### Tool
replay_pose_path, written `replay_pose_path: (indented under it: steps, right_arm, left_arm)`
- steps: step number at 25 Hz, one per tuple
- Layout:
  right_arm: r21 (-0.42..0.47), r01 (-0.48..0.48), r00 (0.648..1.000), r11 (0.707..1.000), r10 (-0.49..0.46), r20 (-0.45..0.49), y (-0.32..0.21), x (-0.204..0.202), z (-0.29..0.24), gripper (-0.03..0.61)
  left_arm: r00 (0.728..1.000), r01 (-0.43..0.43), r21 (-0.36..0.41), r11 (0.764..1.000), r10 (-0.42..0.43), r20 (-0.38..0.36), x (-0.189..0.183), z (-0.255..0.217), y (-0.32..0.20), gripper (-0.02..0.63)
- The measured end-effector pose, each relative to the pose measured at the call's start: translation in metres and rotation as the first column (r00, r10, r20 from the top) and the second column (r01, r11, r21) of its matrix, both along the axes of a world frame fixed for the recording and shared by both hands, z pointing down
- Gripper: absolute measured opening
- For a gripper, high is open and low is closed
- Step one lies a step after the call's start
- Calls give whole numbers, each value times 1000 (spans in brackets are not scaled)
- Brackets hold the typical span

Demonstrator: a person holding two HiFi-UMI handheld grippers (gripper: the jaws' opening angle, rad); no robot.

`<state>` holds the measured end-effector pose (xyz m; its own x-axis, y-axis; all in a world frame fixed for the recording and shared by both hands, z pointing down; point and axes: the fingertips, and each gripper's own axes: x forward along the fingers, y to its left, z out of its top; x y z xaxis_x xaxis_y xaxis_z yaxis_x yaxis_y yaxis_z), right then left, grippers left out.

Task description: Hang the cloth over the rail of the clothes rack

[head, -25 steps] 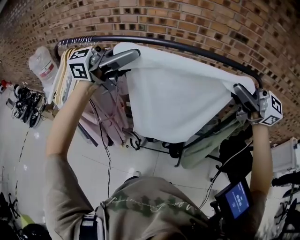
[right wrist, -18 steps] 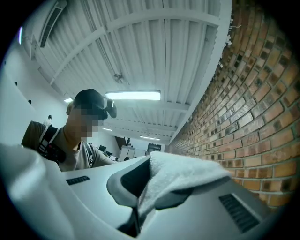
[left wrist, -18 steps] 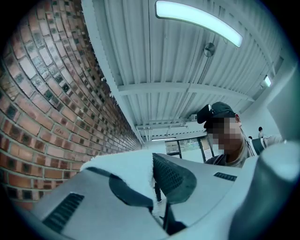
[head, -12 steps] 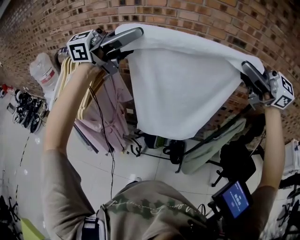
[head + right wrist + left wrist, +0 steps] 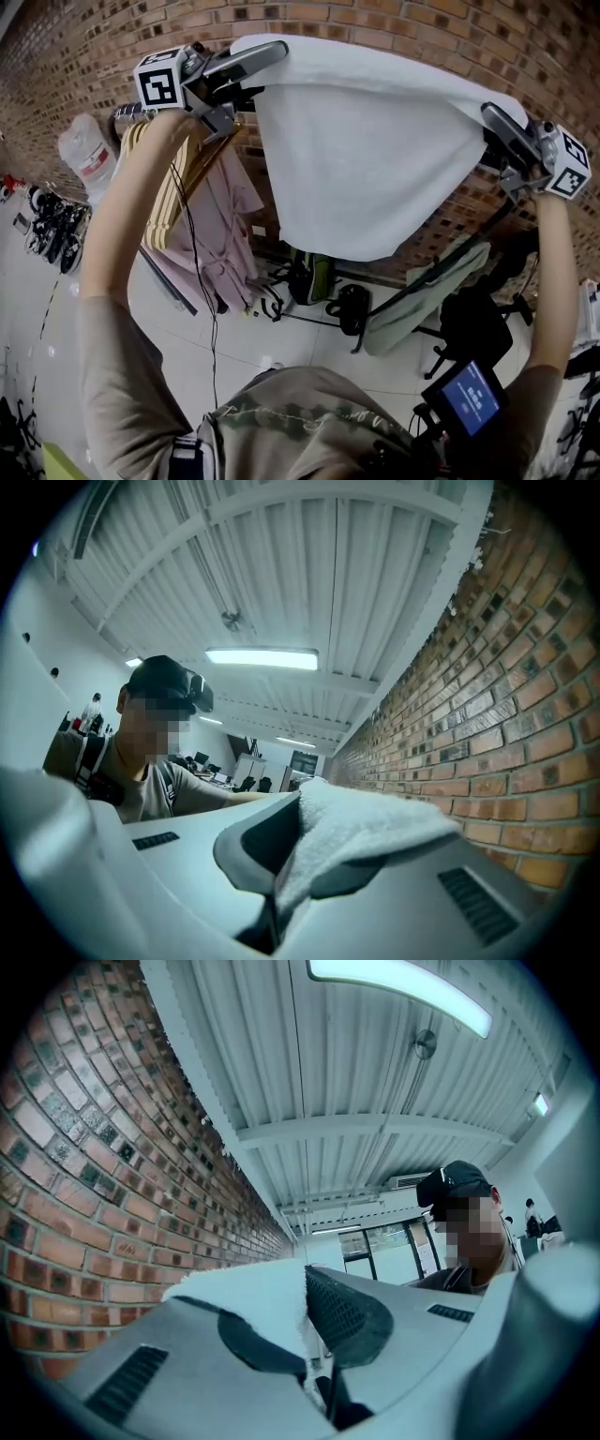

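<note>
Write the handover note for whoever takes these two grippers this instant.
Left gripper: shut on one top corner of the white cloth.
Right gripper: shut on the other top corner.
Things: the cloth is stretched between them, high in front of the brick wall, its lower edge hanging free. The rail is hidden behind the cloth. Hangers show at the left.
Done: cloth gripped and spread.
Left: likely carry the top edge over the rail, lower it, then open both grippers.
</note>
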<state>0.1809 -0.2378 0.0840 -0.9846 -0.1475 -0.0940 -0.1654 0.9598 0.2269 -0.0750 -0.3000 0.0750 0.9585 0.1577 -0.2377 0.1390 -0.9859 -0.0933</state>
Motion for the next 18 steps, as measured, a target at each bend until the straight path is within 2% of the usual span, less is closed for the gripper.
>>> replay_pose_path:
  steps: [11, 18]
  right_arm:
    - [58, -90, 995, 994, 88, 43, -36, 3, -49, 17]
    - [77, -122, 992, 989, 119, 49, -54, 11, -61, 17]
  left_arm:
    - [997, 58, 1, 998, -57, -44, 11, -31, -42, 15]
    - [995, 97, 14, 995, -97, -34, 20, -45, -62, 15]
